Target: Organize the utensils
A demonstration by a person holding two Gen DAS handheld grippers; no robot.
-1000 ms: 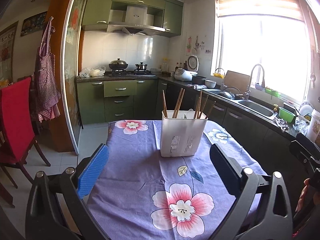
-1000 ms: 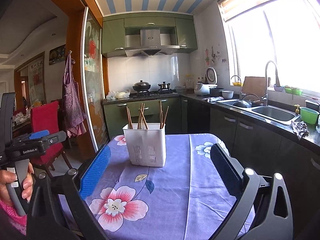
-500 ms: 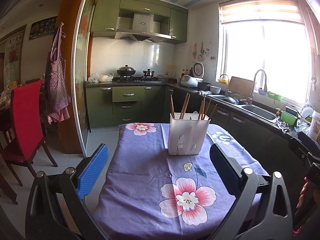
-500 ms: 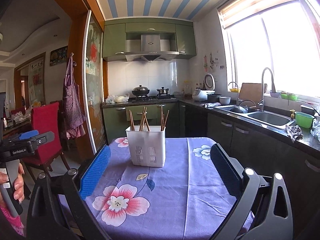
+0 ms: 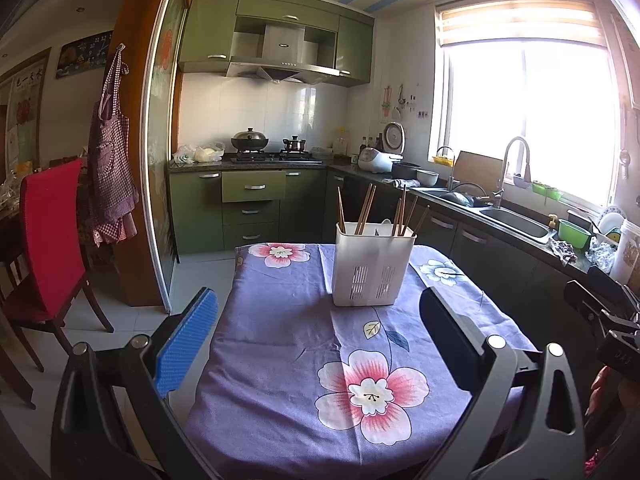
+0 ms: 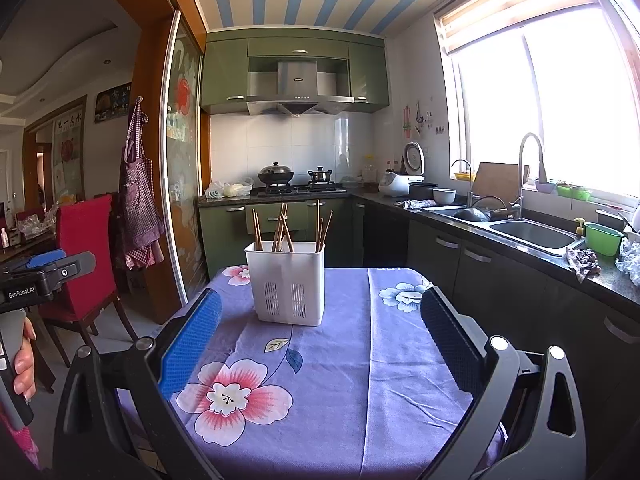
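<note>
On the desk (image 5: 280, 332) under the purple flowered cloth, the white slotted plastic utensil holder (image 5: 373, 264) is standing upright toward the far end, brown wooden chopsticks (image 5: 368, 208) leaning loosely inside, split across its compartments. Left gripper (image 5: 316, 336) is hovering near the close edge, fingers spread wide, gripping nothing. Right gripper (image 6: 320, 340) is sitting likewise, wide apart and empty, holder centred ahead of it. Both are well short of the holder; the scene fits either sorted chopsticks or sorting pending.
</note>
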